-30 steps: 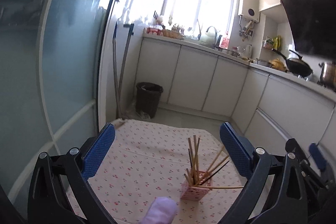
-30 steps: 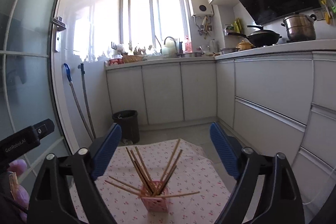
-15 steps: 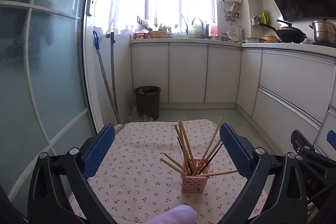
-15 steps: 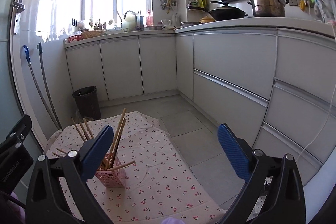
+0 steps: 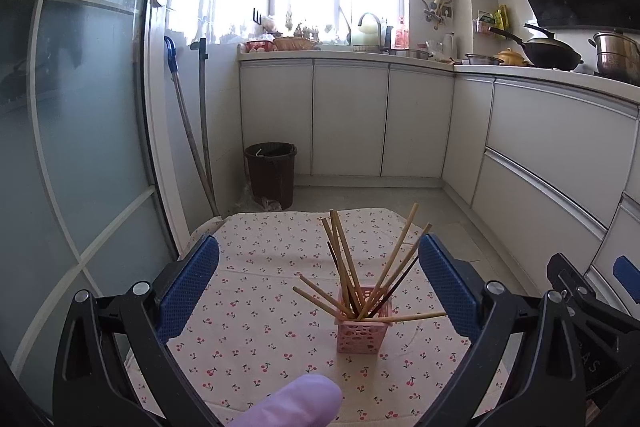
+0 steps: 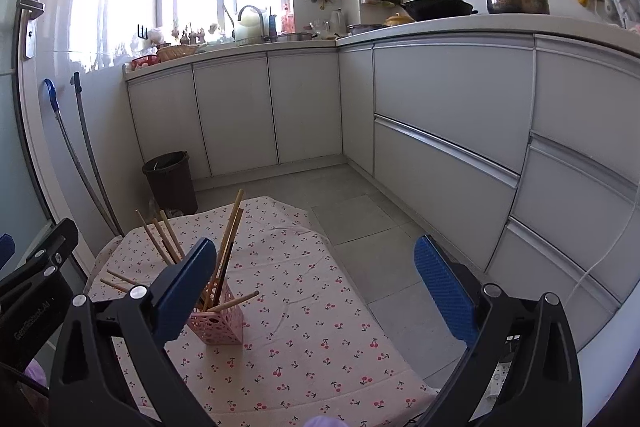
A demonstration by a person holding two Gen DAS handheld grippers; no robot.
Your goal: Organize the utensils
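Note:
A small pink perforated holder stands on a cherry-print cloth covering a low table. Several wooden chopsticks fan out of it, one lying almost level toward the right. My left gripper is open, held back from the holder with nothing between its blue pads. My right gripper is open too and empty, to the right of the holder, whose left side its left finger partly hides. A lavender-gloved fingertip shows at the bottom of the left wrist view.
A frosted glass door stands close on the left. White kitchen cabinets run along the back and right. A dark bin and two leaning mop handles stand beyond the table. Grey tiled floor lies beside it.
Both views swung: the left wrist view levelled out, facing the holder squarely. The right gripper moved rightward, so the holder slid from its centre to its left finger. Both stayed open.

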